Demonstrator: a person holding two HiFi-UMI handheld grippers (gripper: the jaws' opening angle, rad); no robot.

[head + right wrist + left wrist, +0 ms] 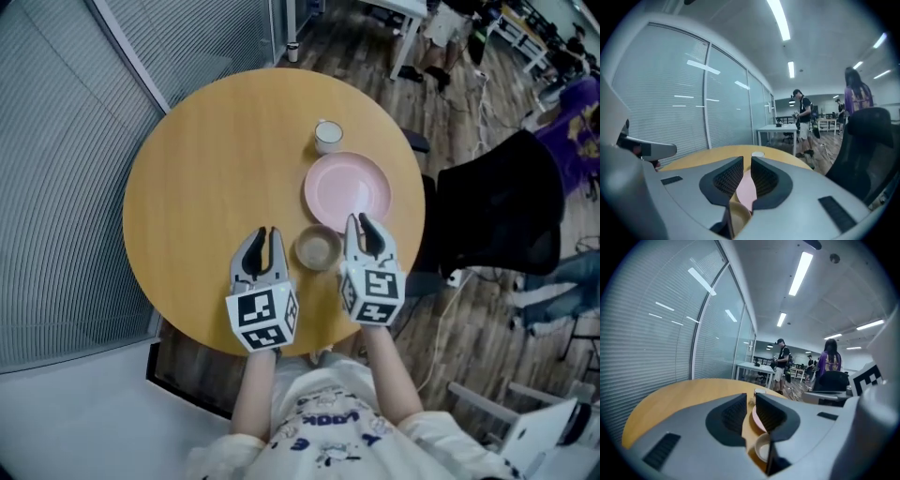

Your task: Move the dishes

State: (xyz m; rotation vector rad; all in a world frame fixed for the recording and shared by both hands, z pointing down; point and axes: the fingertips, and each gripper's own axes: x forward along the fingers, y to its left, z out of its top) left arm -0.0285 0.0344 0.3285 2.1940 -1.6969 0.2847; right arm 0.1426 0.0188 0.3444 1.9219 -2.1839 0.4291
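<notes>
Looking down on the round table (197,187): pale wood-grain top, smooth and matt. All three dishes are bunched toward its 3 o'clock side.

- Plate (347,190): pink, round, shallow, with a raised rim and a dull sheen, probably plastic or glazed. No long axis, so any approach angle suits.
- Right gripper (360,221): hangs above the plate's near rim, tips aimed at 12 o'clock. Plate centre lies at 11 to 12 o'clock from the tips. Jaws parted to a narrow slit with nothing in them; the ribbed dark pads show only pink through the gap.
- Left gripper (267,234): off the dishes, also aimed at 12 o'clock. Jaws likewise a thin slit, empty.
- Bowl (317,249): small, round, tan, with a thick lip. It sits between the two grippers, just off the plate's 7 o'clock edge, at 4 o'clock from the left tips and 8 o'clock from the right.
- Cup (327,136): small, white, upright, at the plate's 11 o'clock edge, farthest from both tools.

Judgement: right hand is nearer the plate; the bowl is about even between the hands. Either jaw would need widening before taking a rim.
</notes>
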